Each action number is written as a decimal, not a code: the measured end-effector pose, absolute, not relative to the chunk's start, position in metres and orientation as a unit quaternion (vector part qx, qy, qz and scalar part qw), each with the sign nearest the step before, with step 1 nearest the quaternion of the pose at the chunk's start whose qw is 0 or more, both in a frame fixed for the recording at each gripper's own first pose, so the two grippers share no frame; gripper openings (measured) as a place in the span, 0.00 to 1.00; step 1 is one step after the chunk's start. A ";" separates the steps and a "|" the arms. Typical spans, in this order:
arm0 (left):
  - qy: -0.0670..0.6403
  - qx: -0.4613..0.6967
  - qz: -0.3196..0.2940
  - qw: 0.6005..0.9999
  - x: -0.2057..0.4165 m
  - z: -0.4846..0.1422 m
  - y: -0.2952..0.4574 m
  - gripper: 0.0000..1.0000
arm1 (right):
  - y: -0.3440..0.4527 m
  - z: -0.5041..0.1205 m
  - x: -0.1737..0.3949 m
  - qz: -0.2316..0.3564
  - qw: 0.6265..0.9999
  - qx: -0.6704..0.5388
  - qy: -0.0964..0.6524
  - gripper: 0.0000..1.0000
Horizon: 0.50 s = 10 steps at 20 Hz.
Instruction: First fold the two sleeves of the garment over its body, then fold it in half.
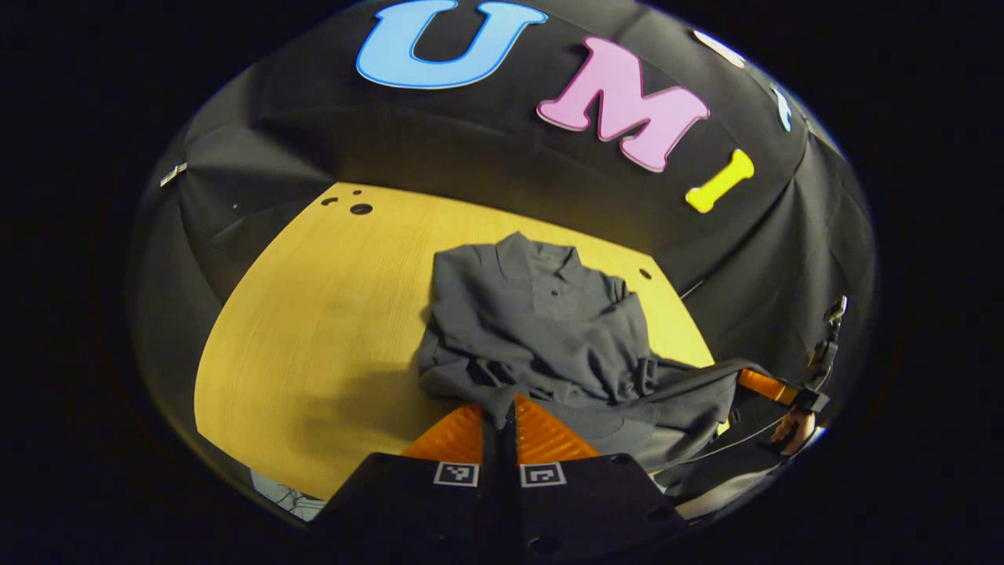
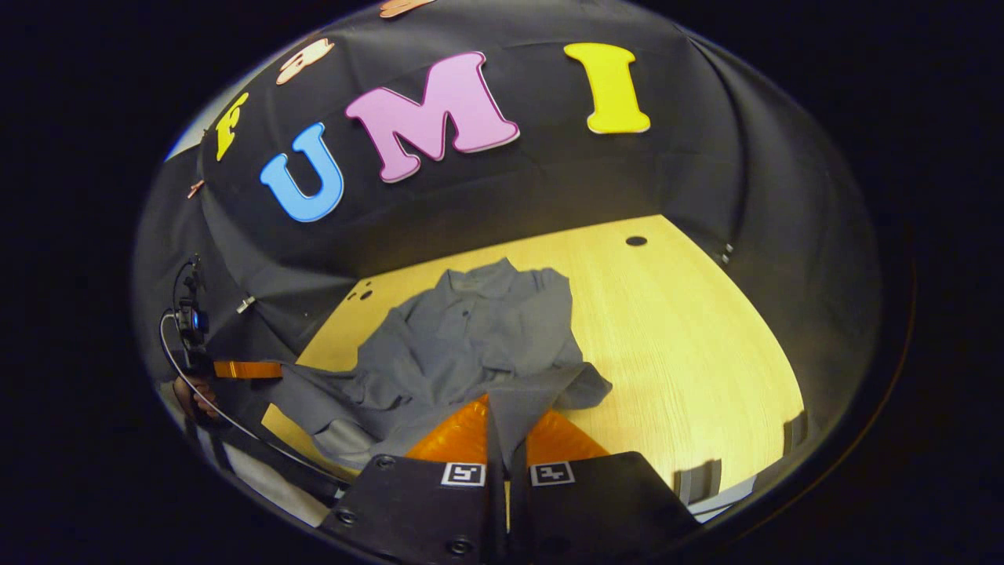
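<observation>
The dark grey collared garment [image 1: 541, 329] lies on the pale yellow wooden table [image 1: 314, 314], its collar at the far end from both tongs and its sleeves folded over its body. The left gripper [image 1: 508, 412] pinches the near hem at one corner; the right gripper [image 2: 502, 416] pinches the other, both lifting cloth.

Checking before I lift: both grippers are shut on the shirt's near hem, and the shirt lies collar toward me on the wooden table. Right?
Not quite: the collar points away, toward the booth wall, as the right gripper view shows. Both the left gripper and right gripper are shut on the shirt, which lies on the wooden table.
</observation>
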<state>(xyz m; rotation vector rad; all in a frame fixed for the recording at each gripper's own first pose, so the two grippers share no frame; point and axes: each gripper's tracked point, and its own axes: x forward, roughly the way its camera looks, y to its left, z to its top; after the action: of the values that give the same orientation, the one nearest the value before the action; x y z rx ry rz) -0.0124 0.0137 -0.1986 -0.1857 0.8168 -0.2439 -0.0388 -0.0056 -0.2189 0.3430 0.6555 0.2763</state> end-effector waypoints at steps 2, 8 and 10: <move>0.378 -0.099 -0.113 0.914 0.008 -0.188 0.011 0.05 | 0.000 -0.205 -0.015 0.137 0.929 0.174 0.296 0.06; 0.333 -0.108 -0.104 0.931 0.073 -0.161 0.008 0.05 | 0.000 -0.180 0.054 0.124 0.945 0.180 0.244 0.06; 0.319 -0.111 -0.101 0.936 0.099 -0.154 0.008 0.02 | -0.003 -0.176 0.076 0.119 0.950 0.174 0.231 0.06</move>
<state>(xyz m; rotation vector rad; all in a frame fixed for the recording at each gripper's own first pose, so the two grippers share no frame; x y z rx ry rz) 0.0986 0.0081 -0.1536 -0.2259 0.6528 -0.2054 0.0764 -0.0025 -0.1763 0.3547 0.4696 0.2429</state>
